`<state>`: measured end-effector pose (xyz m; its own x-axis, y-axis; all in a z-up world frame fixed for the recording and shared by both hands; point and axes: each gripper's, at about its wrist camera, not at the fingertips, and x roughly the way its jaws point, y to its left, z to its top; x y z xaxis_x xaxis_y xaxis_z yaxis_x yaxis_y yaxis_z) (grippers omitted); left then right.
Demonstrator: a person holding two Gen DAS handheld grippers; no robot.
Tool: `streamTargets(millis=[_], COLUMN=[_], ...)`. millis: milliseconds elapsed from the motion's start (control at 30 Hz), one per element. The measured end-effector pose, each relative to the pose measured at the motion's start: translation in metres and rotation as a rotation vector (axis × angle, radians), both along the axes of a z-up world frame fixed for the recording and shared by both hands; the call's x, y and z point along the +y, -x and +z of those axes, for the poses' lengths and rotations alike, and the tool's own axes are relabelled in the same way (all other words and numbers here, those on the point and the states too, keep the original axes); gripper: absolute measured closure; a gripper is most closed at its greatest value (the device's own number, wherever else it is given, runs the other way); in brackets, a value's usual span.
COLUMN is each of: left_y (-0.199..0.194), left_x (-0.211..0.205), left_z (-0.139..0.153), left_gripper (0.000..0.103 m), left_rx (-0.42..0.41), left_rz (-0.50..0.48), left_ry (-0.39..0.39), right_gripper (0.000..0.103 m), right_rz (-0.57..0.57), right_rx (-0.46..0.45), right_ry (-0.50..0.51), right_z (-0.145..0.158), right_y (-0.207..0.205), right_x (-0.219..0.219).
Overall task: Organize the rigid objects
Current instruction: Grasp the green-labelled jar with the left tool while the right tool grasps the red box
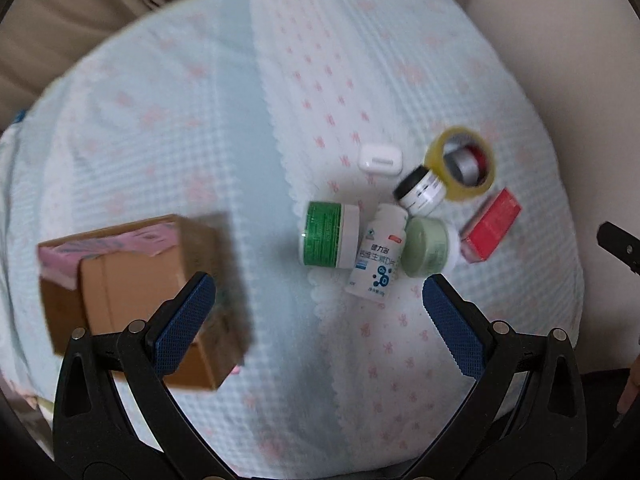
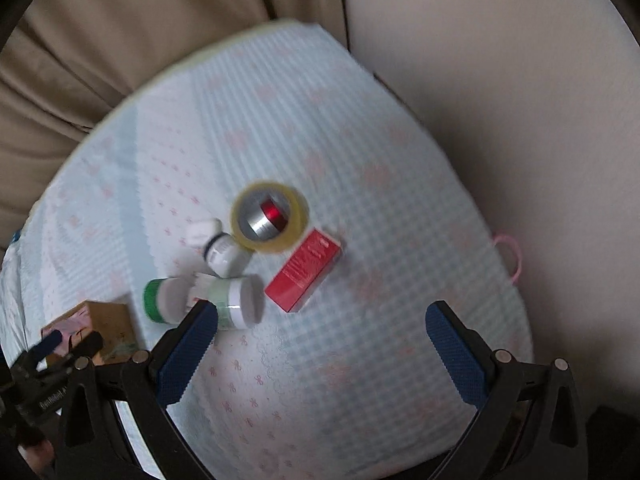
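Left wrist view shows the left gripper spread wide and empty above a pale blue cloth with pink bows. A brown cardboard box sits near the cloth's left edge. Jars, a white bottle, a yellow tape ring and a red box huddle near its right edge. The right gripper is wide and empty too.

The bedspread is soft waffle-textured cloth with a scalloped hem. The cardboard box is matt brown paperboard. The tape roll is glossy translucent yellowish plastic, and a shiny metal cylinder lies inside it. The red carton looks smooth and slightly glossy. The vitamin bottle is smooth white plastic. Each tool's pads are knurled blue rubber.
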<state>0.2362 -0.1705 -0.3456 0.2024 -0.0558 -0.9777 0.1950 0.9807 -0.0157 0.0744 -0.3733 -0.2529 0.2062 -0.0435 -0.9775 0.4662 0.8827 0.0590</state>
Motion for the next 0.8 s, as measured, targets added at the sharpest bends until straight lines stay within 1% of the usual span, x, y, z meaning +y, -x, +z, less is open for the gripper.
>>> streamTargets(millis=[100, 133, 167, 300, 333, 367, 467, 500, 633, 667, 700, 733, 767, 800], left_y=[-0.022, -0.027, -0.031, -0.045, -0.049, -0.051, -0.058, -0.060, -0.069, -0.070, -0.072, -0.073, -0.074, -0.074], left_x=[-0.007, -0.009, -0.010, -0.014, -0.015, -0.015, -0.018, -0.018, -0.016, -0.017, -0.018, -0.019, -0.019, -0.019], left_z=[-0.037, -0.046, -0.054, -0.087, -0.097, -0.102, -0.119, -0.123, -0.137, -0.140, -0.143, -0.145, -0.149, -0.152], left_gripper=[0.000, 0.000, 0.000, 0.001, 0.001, 0.001, 0.001, 0.002, 0.006, 0.007, 0.008, 0.010, 0.018, 0.027], left_rx=[0.059, 0.075, 0.086, 0.145, 0.160, 0.168, 0.191, 0.196, 0.222, 0.228, 0.234, 0.240, 0.251, 0.265], left_rz=[-0.012, -0.015, -0.017, -0.030, -0.038, -0.043, -0.064, -0.067, -0.066, -0.067, -0.071, -0.074, -0.075, -0.073], left_ry=[-0.010, -0.017, -0.021, -0.039, -0.046, -0.050, -0.064, -0.066, -0.057, -0.055, -0.054, -0.053, -0.049, -0.042], right_gripper=[0.000, 0.000, 0.000, 0.001, 0.003, 0.008, 0.014, 0.016, 0.017, 0.024, 0.033, 0.035, 0.040, 0.046], right_rz=[-0.037, -0.046, -0.073, -0.138, -0.144, -0.151, -0.179, -0.208, -0.246, -0.254, -0.260, -0.267, -0.275, -0.283], right_rx=[0.083, 0.093, 0.119, 0.180, 0.194, 0.216, 0.247, 0.268, 0.297, 0.300, 0.307, 0.317, 0.321, 0.322], right_ry=[-0.036, -0.043, -0.063, -0.100, -0.099, -0.102, -0.114, -0.112, -0.113, -0.121, -0.131, -0.139, -0.145, -0.147], right_z=[-0.040, -0.048, -0.063, -0.097, -0.104, -0.115, -0.134, -0.138, -0.155, -0.158, -0.161, -0.165, -0.170, -0.171], right_y=[-0.021, -0.026, -0.032, -0.043, -0.047, -0.052, -0.061, -0.063, -0.072, -0.074, -0.076, -0.077, -0.079, -0.079], right_x=[-0.002, -0.003, -0.004, -0.007, -0.007, -0.006, -0.006, -0.006, -0.007, -0.007, -0.007, -0.007, -0.007, -0.007])
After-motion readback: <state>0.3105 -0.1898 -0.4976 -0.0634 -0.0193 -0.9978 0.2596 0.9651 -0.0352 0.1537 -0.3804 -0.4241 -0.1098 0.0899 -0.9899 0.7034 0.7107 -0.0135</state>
